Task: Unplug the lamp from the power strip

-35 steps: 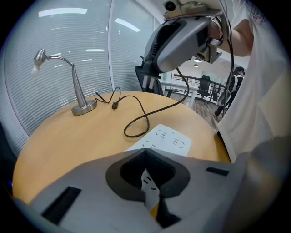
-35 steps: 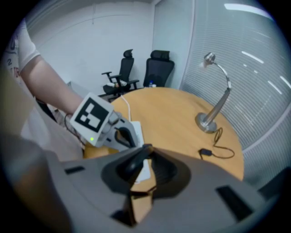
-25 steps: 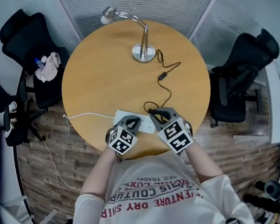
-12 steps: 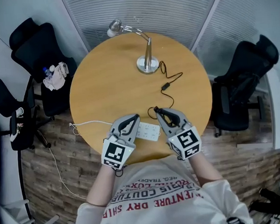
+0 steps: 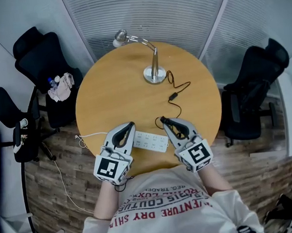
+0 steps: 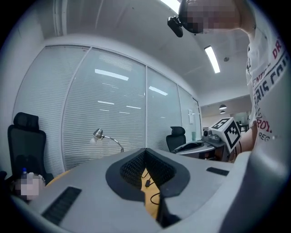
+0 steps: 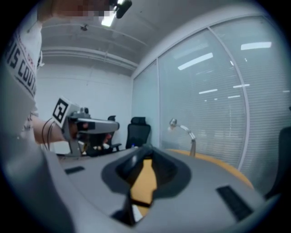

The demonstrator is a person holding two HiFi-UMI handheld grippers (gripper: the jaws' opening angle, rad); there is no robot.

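A silver desk lamp [image 5: 154, 70] stands at the far side of the round wooden table [image 5: 114, 96]. Its black cord [image 5: 173, 95] runs toward me and ends at the tips of my right gripper [image 5: 164, 121], which is shut on the plug, clear of the white power strip [image 5: 150, 141]. The strip lies flat between the two grippers. My left gripper [image 5: 130, 125] hovers at the strip's left end, shut with nothing in it. In the left gripper view the jaw tips [image 6: 145, 151] meet, and the lamp [image 6: 97, 134] shows behind them. The right gripper [image 7: 147, 148] looks over the table at the lamp [image 7: 173, 123].
The strip's white cable [image 5: 90, 134] trails off the table's left edge to the wooden floor. A black office chair [image 5: 256, 88] stands at the right. Two black chairs [image 5: 42, 56] stand at the left, one holding a bottle and cloth [image 5: 60, 87]. Glass walls with blinds [image 5: 143, 11] close the back.
Both grippers have drawn back toward me off the power strip. The right one has carried the cord's end away from the strip, and the strip now lies uncovered.
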